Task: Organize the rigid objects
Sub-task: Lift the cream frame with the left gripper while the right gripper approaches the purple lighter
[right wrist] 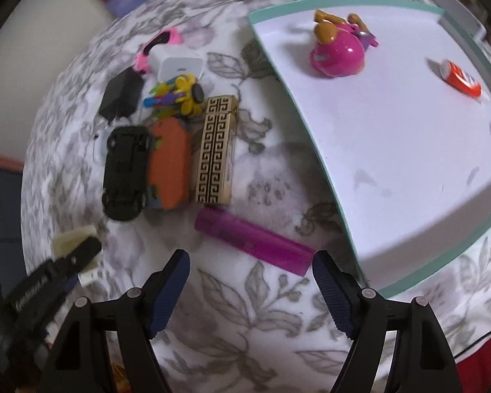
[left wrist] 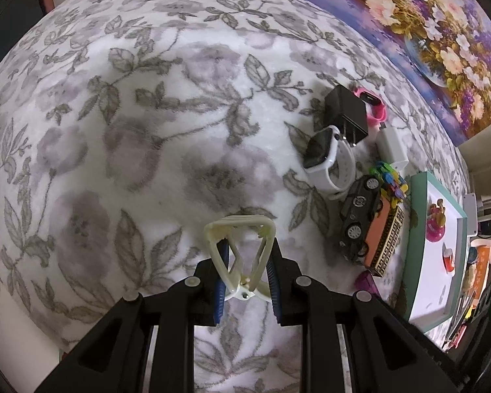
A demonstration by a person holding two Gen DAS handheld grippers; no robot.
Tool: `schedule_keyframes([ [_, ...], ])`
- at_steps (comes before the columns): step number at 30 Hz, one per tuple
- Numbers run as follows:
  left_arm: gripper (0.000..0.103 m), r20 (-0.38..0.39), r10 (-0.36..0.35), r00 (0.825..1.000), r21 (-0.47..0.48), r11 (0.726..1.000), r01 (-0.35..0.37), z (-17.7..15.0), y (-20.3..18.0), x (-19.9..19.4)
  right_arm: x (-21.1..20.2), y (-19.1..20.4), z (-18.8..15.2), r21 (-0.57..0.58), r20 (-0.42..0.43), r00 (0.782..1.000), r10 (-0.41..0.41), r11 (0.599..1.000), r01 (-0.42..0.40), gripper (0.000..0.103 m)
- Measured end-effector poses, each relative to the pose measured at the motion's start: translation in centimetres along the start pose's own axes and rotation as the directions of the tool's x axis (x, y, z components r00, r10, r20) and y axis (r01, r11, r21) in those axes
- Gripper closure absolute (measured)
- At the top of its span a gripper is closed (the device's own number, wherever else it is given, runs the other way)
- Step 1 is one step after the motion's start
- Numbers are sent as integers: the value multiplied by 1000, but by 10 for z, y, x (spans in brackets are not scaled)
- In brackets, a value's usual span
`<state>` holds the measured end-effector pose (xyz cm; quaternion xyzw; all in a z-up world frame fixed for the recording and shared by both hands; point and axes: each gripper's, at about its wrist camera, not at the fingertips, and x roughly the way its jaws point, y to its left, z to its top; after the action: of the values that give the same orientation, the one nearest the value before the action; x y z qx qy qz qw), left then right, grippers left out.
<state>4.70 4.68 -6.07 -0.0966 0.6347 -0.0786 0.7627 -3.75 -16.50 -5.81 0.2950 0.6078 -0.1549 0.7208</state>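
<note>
Right wrist: right claw [right wrist: 250,281] spread, purple lighter [right wrist: 253,239] just ahead; left claw [left wrist: 245,265] pinching cream clip [left wrist: 240,249].

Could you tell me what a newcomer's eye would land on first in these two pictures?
Probably the left claw, shut on a pale triangular clip above the floral cloth. Next, the purple lighter lying just ahead of the open right claw, beside the white tray holding a pink toy.

left gripper [left wrist: 245,262] clamped on cream hair clip [left wrist: 240,249] above floral blanket [left wrist: 131,131], white smartwatch [left wrist: 327,154], black charger [left wrist: 345,114], black toy car [left wrist: 360,216] clustered right, teal-rimmed tray [left wrist: 415,235] beyond
</note>
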Motion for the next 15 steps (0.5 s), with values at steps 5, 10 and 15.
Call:
schedule_keyframes([
  [5, 79, 0, 0, 1000, -23, 1000, 0, 3, 10, 0, 4, 3, 5, 60, 39, 999, -36, 998, 34, 23],
  [10, 79, 20, -11, 1000, -37, 999, 12, 6, 17, -8, 12, 15, 7, 53, 64, 993, -94, 994, 91, 21],
  [15, 67, 33, -16, 999, -45, 999, 17, 8, 21, -12, 21, 36, 7, 52, 84, 988, -132, 990, 128, 20],
])
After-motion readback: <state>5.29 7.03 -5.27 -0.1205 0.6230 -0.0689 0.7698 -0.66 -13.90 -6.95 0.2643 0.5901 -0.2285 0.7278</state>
